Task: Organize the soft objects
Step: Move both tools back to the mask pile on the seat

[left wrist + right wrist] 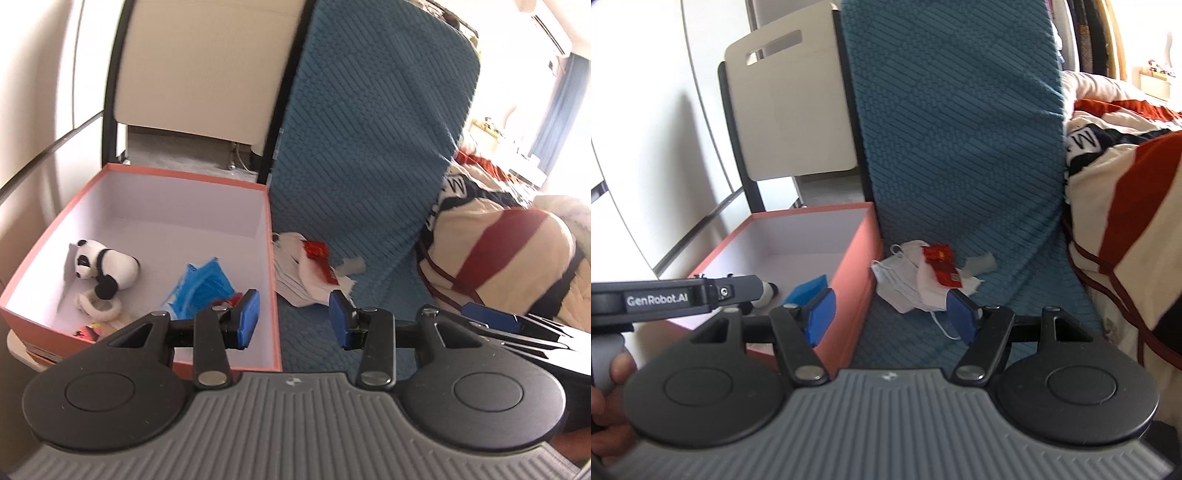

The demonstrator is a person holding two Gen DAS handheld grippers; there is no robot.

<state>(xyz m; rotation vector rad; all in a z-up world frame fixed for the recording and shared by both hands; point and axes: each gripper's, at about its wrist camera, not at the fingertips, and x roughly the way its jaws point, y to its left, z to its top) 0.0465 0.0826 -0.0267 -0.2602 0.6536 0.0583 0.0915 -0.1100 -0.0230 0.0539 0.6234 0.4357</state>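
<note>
Box [271, 258] – pink outside, white inside – stands open on the left, against a blue blanket [369, 129]. Inside: a panda [103, 264], a blue packet [201, 286], a white ring [98, 308]. Just right of the box, on the blanket, lies a heap of white masks [295, 266] with a red wrapper [319, 254] on top. Left gripper [293, 319] – fingers apart, nothing between them – sits over the box's right wall. Right gripper [890, 319] likewise apart and empty, near the masks. Striped quilt [509, 251] at right
</note>
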